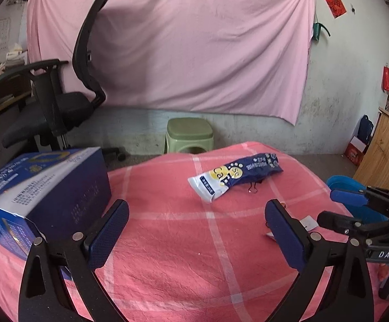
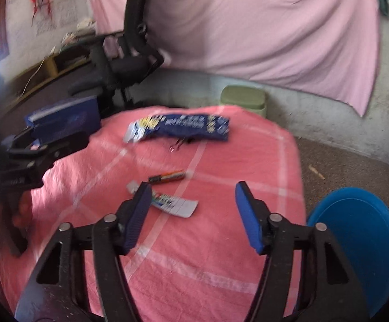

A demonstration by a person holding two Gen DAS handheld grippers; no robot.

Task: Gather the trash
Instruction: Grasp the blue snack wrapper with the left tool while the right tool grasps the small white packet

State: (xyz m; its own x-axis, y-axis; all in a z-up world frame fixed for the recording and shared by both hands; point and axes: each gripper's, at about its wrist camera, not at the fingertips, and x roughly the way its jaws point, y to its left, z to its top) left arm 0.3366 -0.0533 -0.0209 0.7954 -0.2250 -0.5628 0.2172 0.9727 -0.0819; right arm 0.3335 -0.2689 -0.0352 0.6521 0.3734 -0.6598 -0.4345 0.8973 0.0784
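A blue and white snack bag (image 1: 236,175) lies on the pink checked tablecloth (image 1: 167,241), a black binder clip (image 1: 253,187) at its near edge. The bag also shows in the right wrist view (image 2: 178,128). A small orange wrapper (image 2: 167,177) and a white torn wrapper (image 2: 175,204) lie nearer. My left gripper (image 1: 197,230) is open and empty above the cloth. My right gripper (image 2: 193,214) is open and empty, just above the white wrapper. The right gripper also shows in the left wrist view (image 1: 342,209).
A blue carton (image 1: 44,196) lies at the table's left edge. A blue bin (image 2: 355,249) stands right of the table. A black office chair (image 1: 60,102) and a green stool (image 1: 189,134) stand beyond, in front of a pink sheet on the wall.
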